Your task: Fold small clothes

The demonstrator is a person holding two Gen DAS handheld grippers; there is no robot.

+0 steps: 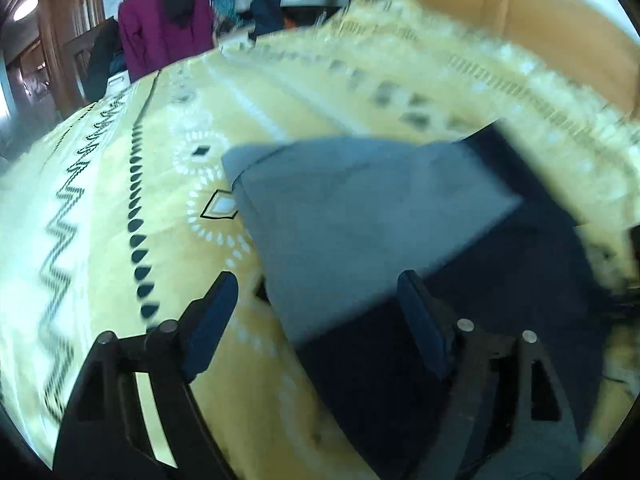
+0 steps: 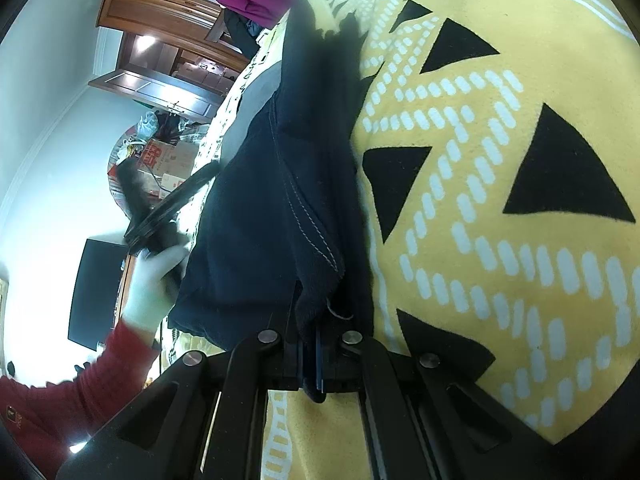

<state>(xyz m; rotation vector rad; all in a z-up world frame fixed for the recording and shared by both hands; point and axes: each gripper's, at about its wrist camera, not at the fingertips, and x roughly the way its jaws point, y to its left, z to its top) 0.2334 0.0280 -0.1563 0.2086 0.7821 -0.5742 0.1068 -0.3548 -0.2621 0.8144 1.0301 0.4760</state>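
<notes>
A small dark navy garment point(image 2: 256, 184) with a grey panel point(image 1: 360, 208) lies on a yellow patterned blanket point(image 1: 120, 184). My right gripper point(image 2: 316, 340) is shut on the garment's stitched hem edge point(image 2: 316, 280), which bunches between the blue pads. My left gripper point(image 1: 316, 300) is open, its fingers standing on either side of the grey and navy cloth, just above it. In the right wrist view the left gripper point(image 2: 176, 208) appears at the garment's far side, held by a white-gloved hand point(image 2: 156, 280).
The blanket point(image 2: 500, 200) covers the whole work surface. A magenta jacket point(image 1: 164, 36) and other piled clothes lie beyond its far edge. A cardboard box point(image 1: 520, 12) stands at the back right. Wooden cabinets point(image 2: 160, 4) and boxes line the room.
</notes>
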